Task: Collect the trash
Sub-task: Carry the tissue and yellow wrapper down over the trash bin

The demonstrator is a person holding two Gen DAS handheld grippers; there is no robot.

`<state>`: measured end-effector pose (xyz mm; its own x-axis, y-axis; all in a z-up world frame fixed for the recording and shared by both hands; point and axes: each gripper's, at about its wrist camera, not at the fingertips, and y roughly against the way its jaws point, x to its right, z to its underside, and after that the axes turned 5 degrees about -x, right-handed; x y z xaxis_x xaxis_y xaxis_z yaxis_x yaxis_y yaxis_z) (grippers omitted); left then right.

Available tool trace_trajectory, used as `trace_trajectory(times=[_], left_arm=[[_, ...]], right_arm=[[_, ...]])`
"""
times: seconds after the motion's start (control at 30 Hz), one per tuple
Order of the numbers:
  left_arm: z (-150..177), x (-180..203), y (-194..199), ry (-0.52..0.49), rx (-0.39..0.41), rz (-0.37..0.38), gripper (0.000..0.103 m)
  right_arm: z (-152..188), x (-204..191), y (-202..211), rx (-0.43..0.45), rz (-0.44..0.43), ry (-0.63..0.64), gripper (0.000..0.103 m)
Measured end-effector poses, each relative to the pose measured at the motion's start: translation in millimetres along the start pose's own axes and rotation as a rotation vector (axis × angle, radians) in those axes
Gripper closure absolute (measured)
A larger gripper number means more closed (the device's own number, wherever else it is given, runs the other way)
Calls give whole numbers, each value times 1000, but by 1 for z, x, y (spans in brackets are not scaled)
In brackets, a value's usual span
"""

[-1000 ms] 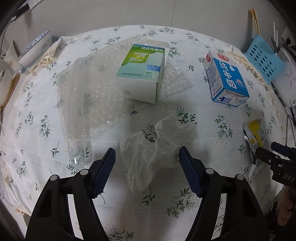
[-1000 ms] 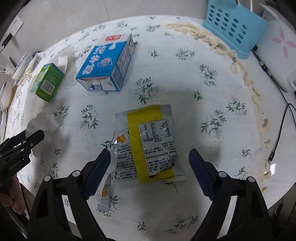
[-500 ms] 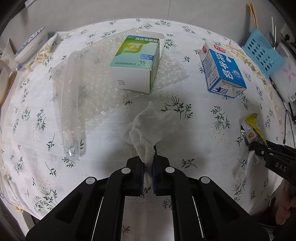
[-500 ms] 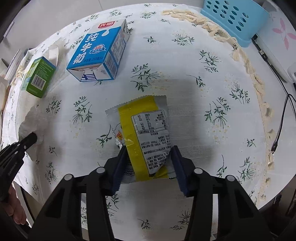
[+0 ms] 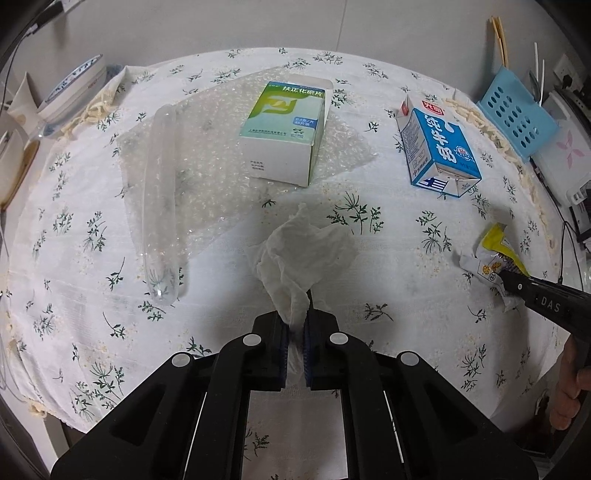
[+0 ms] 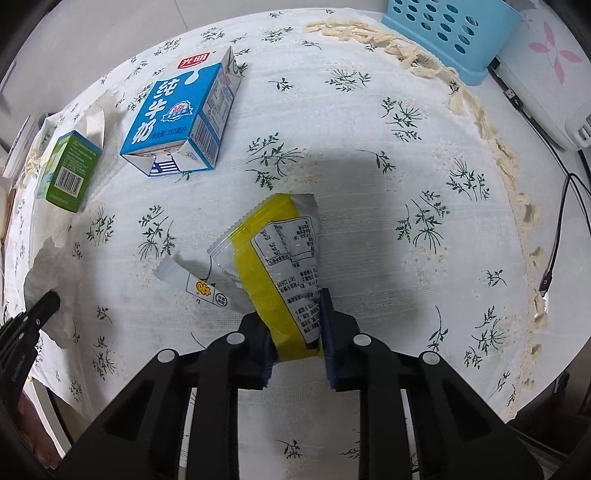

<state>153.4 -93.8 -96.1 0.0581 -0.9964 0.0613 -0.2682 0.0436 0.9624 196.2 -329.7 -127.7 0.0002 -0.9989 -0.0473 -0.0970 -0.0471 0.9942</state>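
Observation:
A crumpled white tissue (image 5: 303,251) lies on the flowered tablecloth, and my left gripper (image 5: 295,321) is shut on its near end. The yellow and silver snack wrapper (image 6: 280,258) is pinched and crumpled between the pads of my right gripper (image 6: 295,321), whose jaws are closing on it. A torn silver strip (image 6: 199,284) sticks out at the wrapper's left. In the left wrist view the right gripper (image 5: 506,277) holds the same wrapper (image 5: 495,251) at the right. The left gripper (image 6: 48,299) shows at the left edge of the right wrist view.
A blue milk carton (image 5: 439,147) and a green and white box (image 5: 284,129) lie farther back, the box on bubble wrap (image 5: 192,177) beside a clear plastic tube (image 5: 159,199). A blue basket (image 6: 447,33), a white device (image 6: 543,85) and a cable (image 6: 554,240) line the right edge.
Both grippers went from wide open to closed: the left on the tissue, the right on the snack wrapper, which has buckled and lifted at its near end.

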Motion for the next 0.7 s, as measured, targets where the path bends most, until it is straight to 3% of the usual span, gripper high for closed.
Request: trace_trajectory(times=[0.7], left_arm=[[27, -18, 23, -5, 24, 22, 98]], right_arm=[[31, -10, 32, 102, 16, -25, 85]])
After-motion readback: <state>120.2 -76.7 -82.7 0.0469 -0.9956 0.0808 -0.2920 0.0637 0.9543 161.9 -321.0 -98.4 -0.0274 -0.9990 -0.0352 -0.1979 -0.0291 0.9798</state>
